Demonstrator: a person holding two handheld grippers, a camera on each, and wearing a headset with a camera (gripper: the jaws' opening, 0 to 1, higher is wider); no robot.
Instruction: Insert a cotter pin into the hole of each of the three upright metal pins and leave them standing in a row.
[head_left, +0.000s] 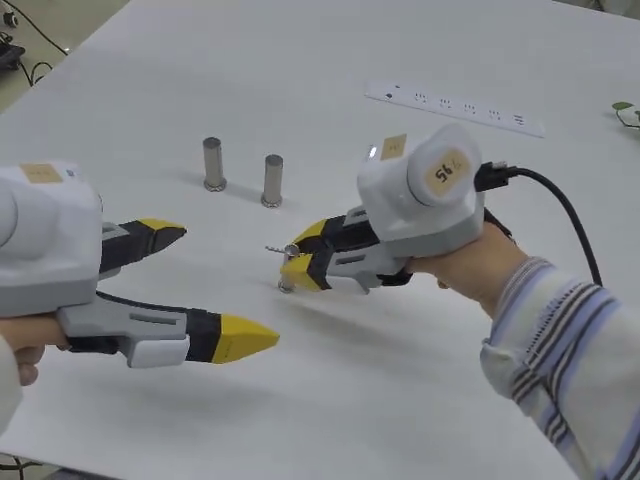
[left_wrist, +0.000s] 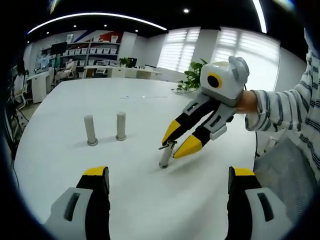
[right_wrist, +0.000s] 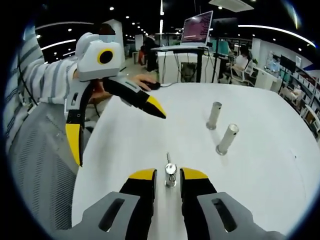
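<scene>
1. The nearest metal pin (head_left: 288, 272) stands upright on the white counter (head_left: 400, 390). A cotter pin (head_left: 275, 248) pokes out sideways at its top.
2. The right gripper (head_left: 300, 262) has its jaws on either side of that pin's upper part. They are narrowly parted. The right gripper view shows a sliver of counter between each jaw and the pin, so nothing is clamped.
3. A second metal pin (head_left: 272, 180) and a third metal pin (head_left: 213, 163) stand upright farther back, near each other.
4. The left gripper (head_left: 228, 286) hovers above the counter to the left, well apart from the pins, with its jaws spread wide and empty.
5. A power strip (head_left: 455, 107) lies near the counter's far edge.
</scene>
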